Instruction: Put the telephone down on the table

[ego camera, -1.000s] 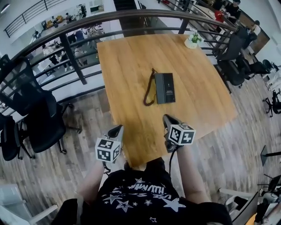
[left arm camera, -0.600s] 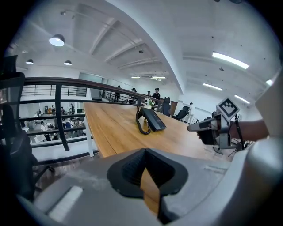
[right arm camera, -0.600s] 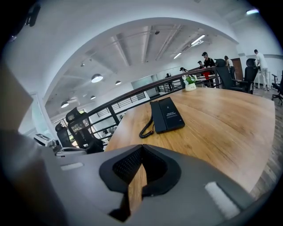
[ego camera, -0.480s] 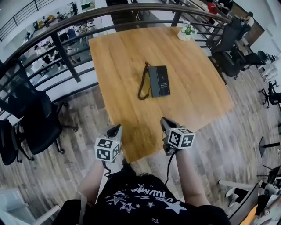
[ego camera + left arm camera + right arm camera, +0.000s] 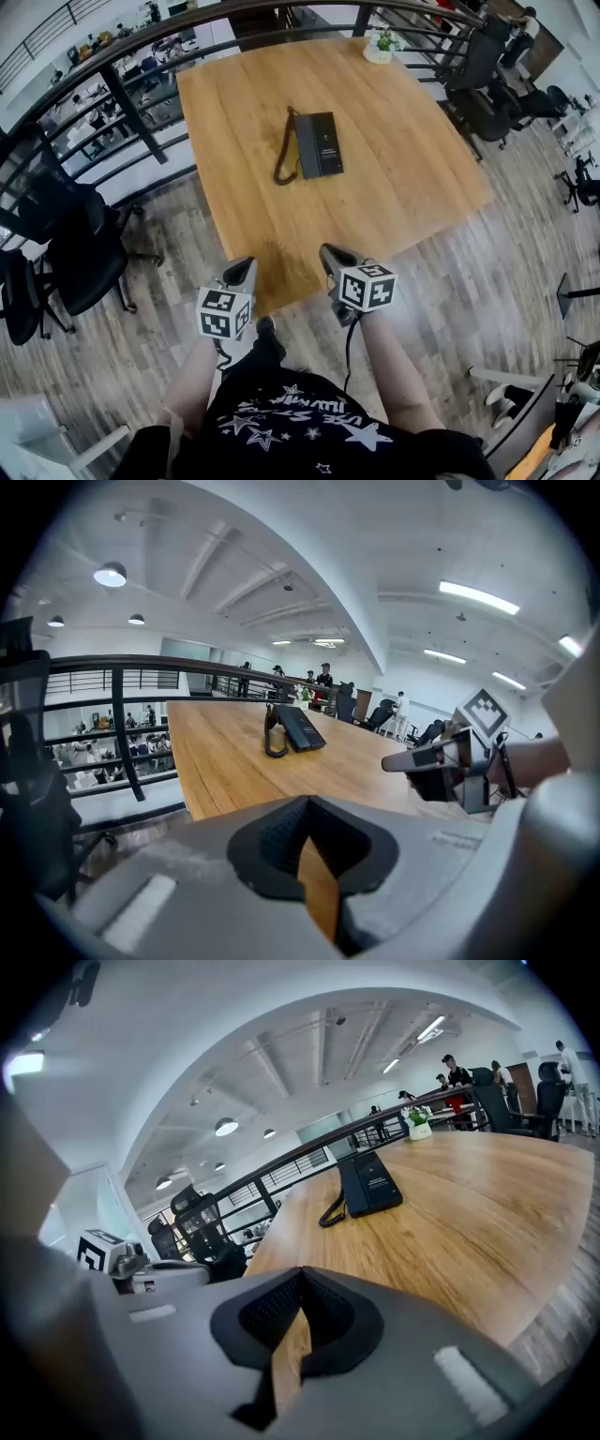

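Note:
The black telephone (image 5: 317,144) lies flat near the middle of the wooden table (image 5: 403,187), its coiled cord (image 5: 279,161) looped at its left side. It also shows as a telephone (image 5: 300,729) in the left gripper view and a telephone (image 5: 372,1183) in the right gripper view, well ahead of both sets of jaws. My left gripper (image 5: 246,268) and right gripper (image 5: 328,251) hover side by side at the table's near corner, far short of the telephone. Both are shut with nothing between the jaws.
A small potted plant (image 5: 380,42) stands at the table's far edge. A dark railing (image 5: 122,103) runs behind and to the left of the table. Black office chairs (image 5: 66,244) stand at the left, more chairs (image 5: 483,70) at the right. Wooden floor surrounds the near corner.
Both grippers have drawn back from the telephone towards the table's near corner, and the table has slid up the head view. The jaws stay shut and the telephone has not moved.

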The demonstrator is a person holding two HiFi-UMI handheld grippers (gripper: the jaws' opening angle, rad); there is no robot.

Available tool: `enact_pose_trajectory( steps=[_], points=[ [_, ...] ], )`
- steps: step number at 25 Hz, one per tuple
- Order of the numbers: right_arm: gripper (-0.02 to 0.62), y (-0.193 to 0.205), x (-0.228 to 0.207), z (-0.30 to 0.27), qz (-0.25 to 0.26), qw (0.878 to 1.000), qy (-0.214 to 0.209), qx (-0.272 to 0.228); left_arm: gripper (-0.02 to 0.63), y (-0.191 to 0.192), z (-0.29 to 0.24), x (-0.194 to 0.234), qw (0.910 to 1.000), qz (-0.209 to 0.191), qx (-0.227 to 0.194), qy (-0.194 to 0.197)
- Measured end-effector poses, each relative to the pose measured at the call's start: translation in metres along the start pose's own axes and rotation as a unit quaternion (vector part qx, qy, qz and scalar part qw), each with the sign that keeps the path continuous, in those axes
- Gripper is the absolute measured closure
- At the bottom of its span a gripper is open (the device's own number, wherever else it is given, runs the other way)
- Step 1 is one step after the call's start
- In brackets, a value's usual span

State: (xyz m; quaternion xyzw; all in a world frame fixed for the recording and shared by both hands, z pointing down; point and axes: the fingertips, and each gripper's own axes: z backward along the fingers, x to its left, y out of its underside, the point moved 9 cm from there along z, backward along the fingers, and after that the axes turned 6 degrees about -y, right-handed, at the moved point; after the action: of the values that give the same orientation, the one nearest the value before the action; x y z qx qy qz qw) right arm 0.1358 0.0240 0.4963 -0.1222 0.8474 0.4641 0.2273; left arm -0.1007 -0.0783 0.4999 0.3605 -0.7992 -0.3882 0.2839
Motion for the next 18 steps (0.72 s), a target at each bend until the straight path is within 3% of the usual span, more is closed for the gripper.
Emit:
enact_pose_trajectory(
  steps=[18],
  points=[
    [0.597,0.029,0.032,0.099,0.021,1.0,0.005,-0.009,0.604,0.009,0.065,-0.077,0.9996,-0.015,-0.023,0.006]
  ],
)
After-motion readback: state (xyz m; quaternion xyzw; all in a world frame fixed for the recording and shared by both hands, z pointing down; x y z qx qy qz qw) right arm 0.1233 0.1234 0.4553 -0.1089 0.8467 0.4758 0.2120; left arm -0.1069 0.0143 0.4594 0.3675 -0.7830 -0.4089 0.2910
